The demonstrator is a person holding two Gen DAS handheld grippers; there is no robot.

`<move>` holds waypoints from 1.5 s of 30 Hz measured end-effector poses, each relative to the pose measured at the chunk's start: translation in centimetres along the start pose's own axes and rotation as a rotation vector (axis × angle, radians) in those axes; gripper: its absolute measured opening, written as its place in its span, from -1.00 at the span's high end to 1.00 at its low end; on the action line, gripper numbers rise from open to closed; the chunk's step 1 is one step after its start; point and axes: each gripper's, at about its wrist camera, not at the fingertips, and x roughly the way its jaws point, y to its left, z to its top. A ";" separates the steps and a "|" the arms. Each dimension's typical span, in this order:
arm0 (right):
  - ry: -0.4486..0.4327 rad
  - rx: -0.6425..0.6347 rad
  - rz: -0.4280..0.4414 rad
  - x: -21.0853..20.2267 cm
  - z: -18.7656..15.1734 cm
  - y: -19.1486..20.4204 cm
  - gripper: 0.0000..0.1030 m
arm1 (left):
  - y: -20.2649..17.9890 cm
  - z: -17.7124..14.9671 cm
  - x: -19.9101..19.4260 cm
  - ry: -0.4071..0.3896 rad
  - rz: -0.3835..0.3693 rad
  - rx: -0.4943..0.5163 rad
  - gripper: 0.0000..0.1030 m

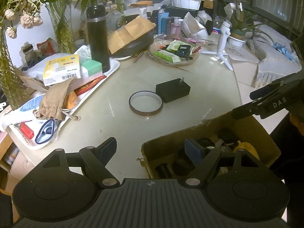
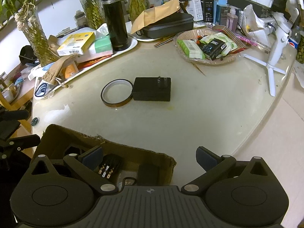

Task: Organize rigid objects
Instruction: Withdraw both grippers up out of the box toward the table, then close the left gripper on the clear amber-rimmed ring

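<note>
A black plug adapter (image 1: 172, 90) (image 2: 152, 89) lies prongs-up in the middle of the pale table, touching a brown tape ring (image 1: 146, 104) (image 2: 116, 93) on its left. A torn cardboard box (image 1: 171, 138) (image 2: 57, 133) with dark objects and something yellow inside sits at the near edge. My left gripper (image 1: 151, 148) is open and empty, its right finger over the box's left corner. My right gripper (image 2: 149, 157) is open and empty, its left finger above the box. Part of the right gripper (image 1: 266, 102) shows at the right edge of the left wrist view.
A white tray (image 1: 112, 70) on the left carries a black flask (image 1: 97, 38), medicine boxes and a cloth pouch (image 1: 55, 98). A wicker plate (image 2: 207, 60) of packets, a black case under a brown envelope (image 2: 157, 15), glass vases and a white tripod gimbal (image 2: 275, 51) ring the far side.
</note>
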 end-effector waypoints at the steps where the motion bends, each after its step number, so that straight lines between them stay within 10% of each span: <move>1: 0.000 0.000 0.000 0.1 0.1 0.0 -1.00 | 0.0 0.0 0.0 0.000 0.001 -0.001 -0.53; 45: -0.010 -0.019 0.028 5.3 3.5 -3.0 -1.00 | 3.3 3.6 7.6 0.026 -0.005 0.069 -0.53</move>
